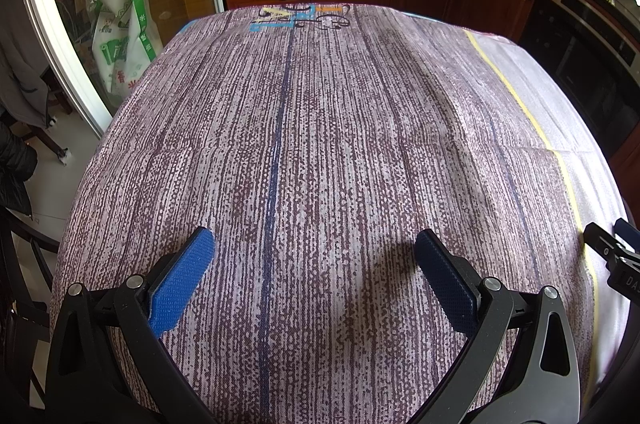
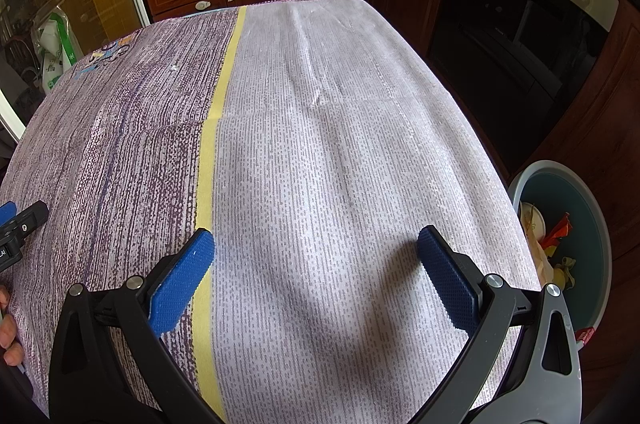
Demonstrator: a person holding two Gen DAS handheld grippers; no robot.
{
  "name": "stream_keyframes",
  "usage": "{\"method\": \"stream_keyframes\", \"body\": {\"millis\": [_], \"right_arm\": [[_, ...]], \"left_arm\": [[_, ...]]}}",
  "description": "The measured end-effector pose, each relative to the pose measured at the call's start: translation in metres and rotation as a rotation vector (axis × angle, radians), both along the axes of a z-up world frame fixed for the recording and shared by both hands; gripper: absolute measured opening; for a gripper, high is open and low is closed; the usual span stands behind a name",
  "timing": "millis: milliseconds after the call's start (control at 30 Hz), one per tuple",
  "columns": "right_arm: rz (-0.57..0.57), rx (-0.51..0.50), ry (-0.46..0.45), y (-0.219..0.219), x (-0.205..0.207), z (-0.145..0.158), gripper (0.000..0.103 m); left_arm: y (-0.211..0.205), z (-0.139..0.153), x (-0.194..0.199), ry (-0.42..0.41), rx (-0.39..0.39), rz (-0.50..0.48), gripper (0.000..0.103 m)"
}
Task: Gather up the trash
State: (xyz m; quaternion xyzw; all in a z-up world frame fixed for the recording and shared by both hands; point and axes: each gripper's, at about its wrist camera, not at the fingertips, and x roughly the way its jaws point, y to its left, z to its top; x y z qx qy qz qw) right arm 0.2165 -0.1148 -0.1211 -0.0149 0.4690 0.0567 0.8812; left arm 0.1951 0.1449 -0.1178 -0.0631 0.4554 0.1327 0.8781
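Your jaws stand wide apart and empty on both sides: the left gripper (image 1: 314, 252) hovers over the dark striped half of the tablecloth (image 1: 320, 127), the right gripper (image 2: 316, 250) over the pale half past the yellow stripe (image 2: 208, 159). The worktop shows no litter. The trash (image 2: 554, 244) lies in the bin (image 2: 600, 224) just off the worktop's right edge, so the collecting looks finished.
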Motion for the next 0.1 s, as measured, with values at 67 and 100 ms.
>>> {"method": "stream_keyframes", "body": {"millis": [67,100], "right_arm": [[0.000,0.000,0.000,0.0001,0.0001,-0.0001,0.097],[0.000,0.000,0.000,0.0001,0.0000,-0.0001,0.097]], "left_arm": [[-0.0001,0.0000,0.0000,0.000,0.000,0.000,0.100],[0.0000,0.0000,0.0000,0.000,0.000,0.000,0.100]]}}
